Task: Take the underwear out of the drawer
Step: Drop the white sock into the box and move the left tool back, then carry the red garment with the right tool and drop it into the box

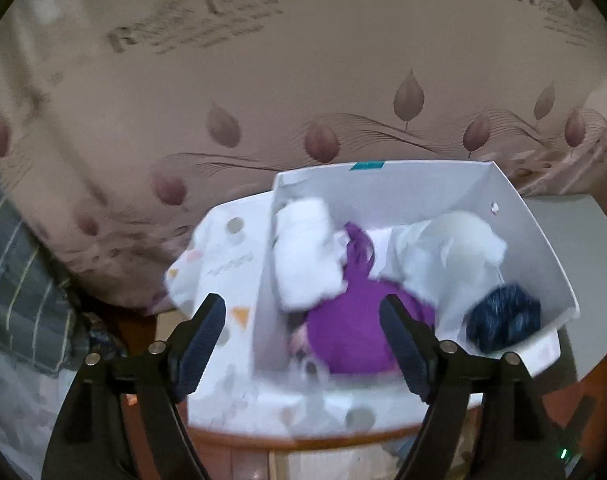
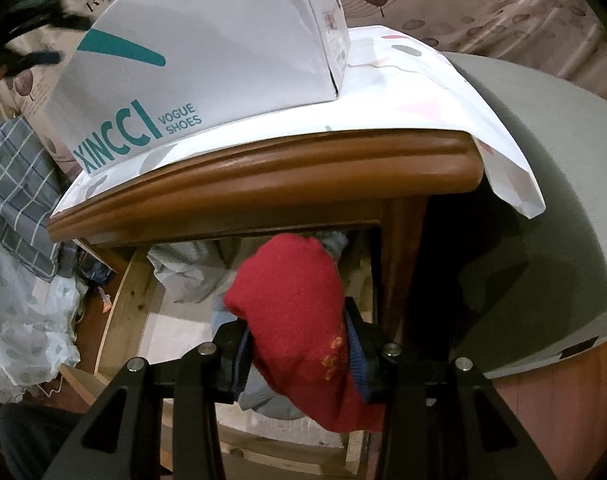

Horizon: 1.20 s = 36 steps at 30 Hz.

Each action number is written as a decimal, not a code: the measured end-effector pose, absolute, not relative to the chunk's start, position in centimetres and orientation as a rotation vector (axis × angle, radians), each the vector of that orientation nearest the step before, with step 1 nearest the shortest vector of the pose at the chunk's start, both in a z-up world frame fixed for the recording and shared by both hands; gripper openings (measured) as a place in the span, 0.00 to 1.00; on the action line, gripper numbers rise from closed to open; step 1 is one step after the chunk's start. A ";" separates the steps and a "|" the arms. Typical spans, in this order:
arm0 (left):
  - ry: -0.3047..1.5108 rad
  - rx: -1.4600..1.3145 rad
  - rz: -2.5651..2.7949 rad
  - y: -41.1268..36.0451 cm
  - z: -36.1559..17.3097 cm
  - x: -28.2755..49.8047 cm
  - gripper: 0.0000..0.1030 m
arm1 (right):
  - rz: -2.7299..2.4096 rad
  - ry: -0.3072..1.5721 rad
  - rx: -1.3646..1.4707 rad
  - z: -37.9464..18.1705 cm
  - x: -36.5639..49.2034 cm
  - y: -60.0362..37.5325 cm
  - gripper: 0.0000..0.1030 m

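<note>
My right gripper [image 2: 297, 332] is shut on a red knitted garment [image 2: 291, 300] with a small yellow pattern. It holds it over the open wooden drawer [image 2: 123, 292] of a brown nightstand [image 2: 263, 176]. Pale grey and white clothes [image 2: 191, 272] lie in the drawer behind it. My left gripper [image 1: 302, 304] hovers open above a white shoe box [image 1: 383, 188] on the nightstand top, with nothing pressed between its pads. Inside the box lie a purple garment [image 1: 343, 328], two white bundles [image 1: 303, 256] and a dark blue piece [image 1: 503, 316].
A white patterned cloth [image 2: 403, 92] covers the nightstand top under the box. Beige fabric printed with leaves [image 1: 303, 80] rises behind. A plaid cloth [image 2: 15, 184] and crumpled pale bedding [image 2: 31, 320] lie to the left. A grey-green padded surface [image 2: 543, 200] is on the right.
</note>
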State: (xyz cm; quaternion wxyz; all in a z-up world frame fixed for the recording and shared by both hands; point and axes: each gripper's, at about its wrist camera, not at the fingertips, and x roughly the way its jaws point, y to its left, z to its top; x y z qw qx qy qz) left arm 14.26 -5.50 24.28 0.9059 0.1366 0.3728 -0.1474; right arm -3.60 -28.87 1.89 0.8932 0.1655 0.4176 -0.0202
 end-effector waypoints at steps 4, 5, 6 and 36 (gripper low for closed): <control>0.763 0.233 -0.255 -1.2 22.0 10.0 0.78 | -0.042 0.858 0.336 2.0 -3.6 -28.8 0.39; 0.763 0.212 -0.227 0.3 20.8 8.9 0.78 | -0.044 0.856 0.331 2.0 -3.6 -28.7 0.39; 0.762 0.202 -0.196 1.3 20.0 8.2 0.78 | -0.046 0.851 0.321 2.2 -3.7 -28.5 0.39; 0.849 -0.026 0.151 14.2 5.2 5.8 0.81 | -0.013 0.607 0.057 29.1 2.1 -27.3 0.39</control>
